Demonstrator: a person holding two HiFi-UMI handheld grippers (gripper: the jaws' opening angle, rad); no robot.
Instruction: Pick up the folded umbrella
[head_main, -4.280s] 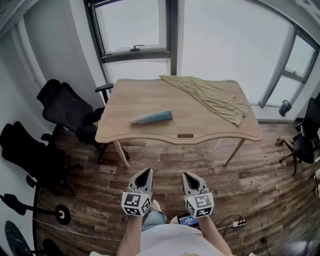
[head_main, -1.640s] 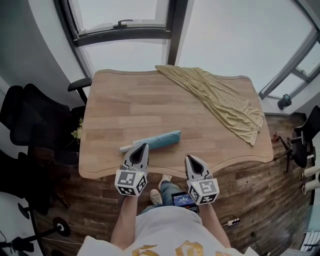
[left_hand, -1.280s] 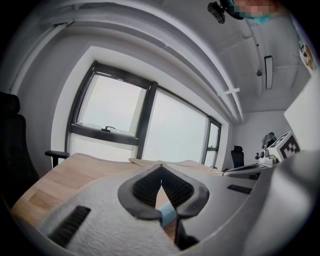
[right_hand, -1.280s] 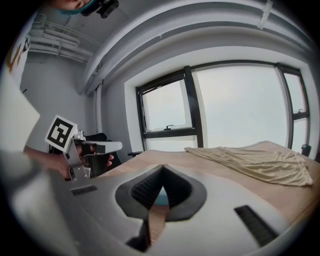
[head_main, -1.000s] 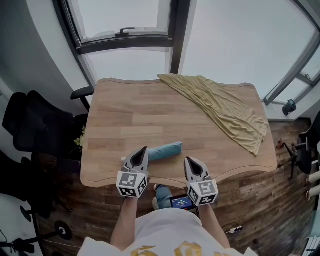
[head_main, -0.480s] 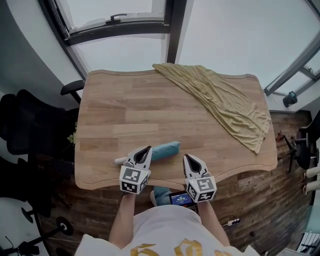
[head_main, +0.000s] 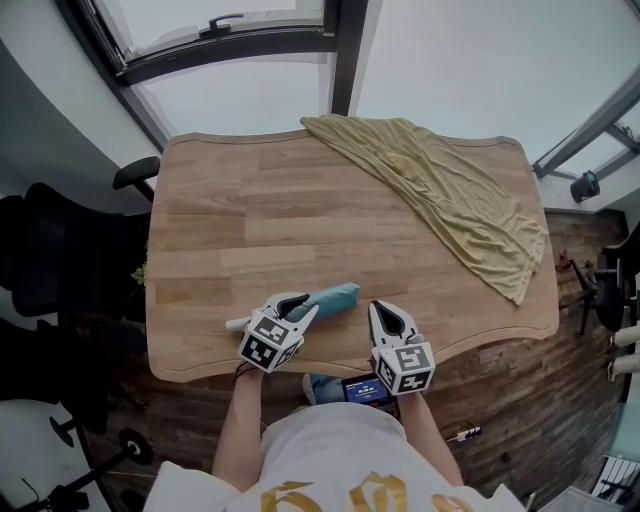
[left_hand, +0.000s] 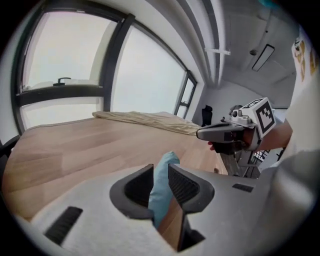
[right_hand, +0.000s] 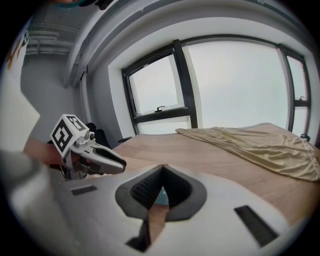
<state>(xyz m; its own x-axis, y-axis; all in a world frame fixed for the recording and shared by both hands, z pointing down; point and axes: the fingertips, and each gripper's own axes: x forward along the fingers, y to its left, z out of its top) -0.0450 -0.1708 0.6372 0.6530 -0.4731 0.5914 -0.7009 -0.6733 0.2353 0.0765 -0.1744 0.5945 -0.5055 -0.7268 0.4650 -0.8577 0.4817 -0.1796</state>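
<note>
The folded teal umbrella (head_main: 333, 297) lies near the front edge of the wooden table (head_main: 200, 230), its pale handle (head_main: 236, 324) pointing left. My left gripper (head_main: 306, 309) tilts down over the umbrella's middle. In the left gripper view the jaws of my left gripper (left_hand: 160, 167) have just been opening. They stand a little apart, and the umbrella (left_hand: 162, 186) shows in the gap, not visibly squeezed. My right gripper (head_main: 380, 311) hovers just right of the umbrella's tip. The right gripper's (right_hand: 161, 168) tips meet with nothing between them.
A crumpled olive cloth (head_main: 450, 200) lies across the table's far right. Black office chairs (head_main: 50, 270) stand left of the table and another chair (head_main: 615, 290) at the right. Large windows sit behind the table. A small lit device (head_main: 365, 388) hangs at the person's waist.
Both grippers have come down and forward to the table's front edge. The left one has tipped down over the umbrella and parted its jaws slightly. The right one stays shut.
</note>
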